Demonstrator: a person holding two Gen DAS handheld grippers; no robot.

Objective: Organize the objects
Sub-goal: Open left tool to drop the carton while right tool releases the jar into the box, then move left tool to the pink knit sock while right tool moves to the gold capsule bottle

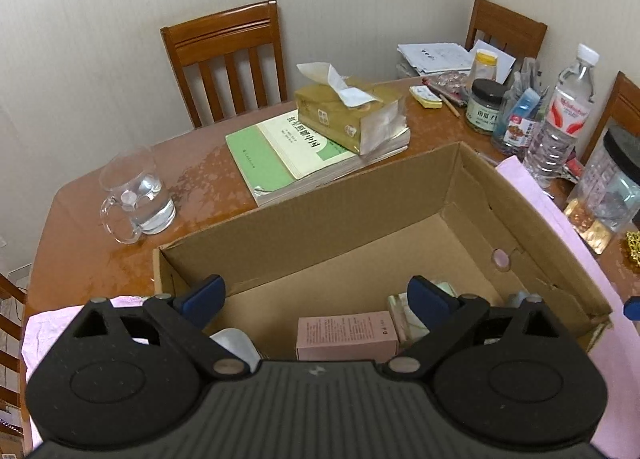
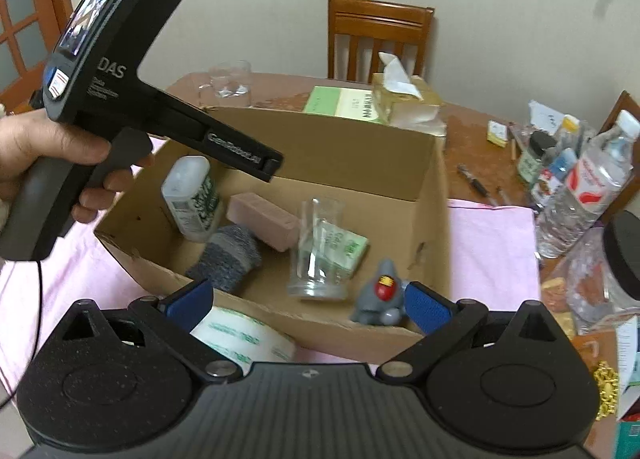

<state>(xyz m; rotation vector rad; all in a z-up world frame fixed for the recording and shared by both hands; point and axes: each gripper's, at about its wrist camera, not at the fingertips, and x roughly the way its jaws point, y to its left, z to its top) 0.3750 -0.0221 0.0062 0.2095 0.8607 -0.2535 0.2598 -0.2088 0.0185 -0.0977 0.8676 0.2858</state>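
An open cardboard box [image 2: 434,195] sits on a pink cloth [image 2: 492,243]. Inside it lie a white bottle [image 2: 192,195], a pink box [image 2: 264,221], a grey knitted item [image 2: 228,257], a clear glass [image 2: 320,251], a green packet [image 2: 346,249] and a grey toy figure [image 2: 380,293]. My right gripper [image 2: 306,305] is open and empty above the box's near wall, with a tape roll [image 2: 244,335] under its left finger. My left gripper [image 1: 316,297] is open and empty over the box [image 1: 320,219], above the pink box [image 1: 346,335]. The left gripper's handle [image 2: 120,119] shows in the right wrist view.
On the brown table [image 1: 80,251] stand a glass mug of water [image 1: 136,195], a green book [image 1: 288,155] with a tissue box [image 1: 348,115] on it, a water bottle [image 1: 560,119], jars [image 1: 486,105] and pens. Wooden chairs [image 1: 228,59] stand behind.
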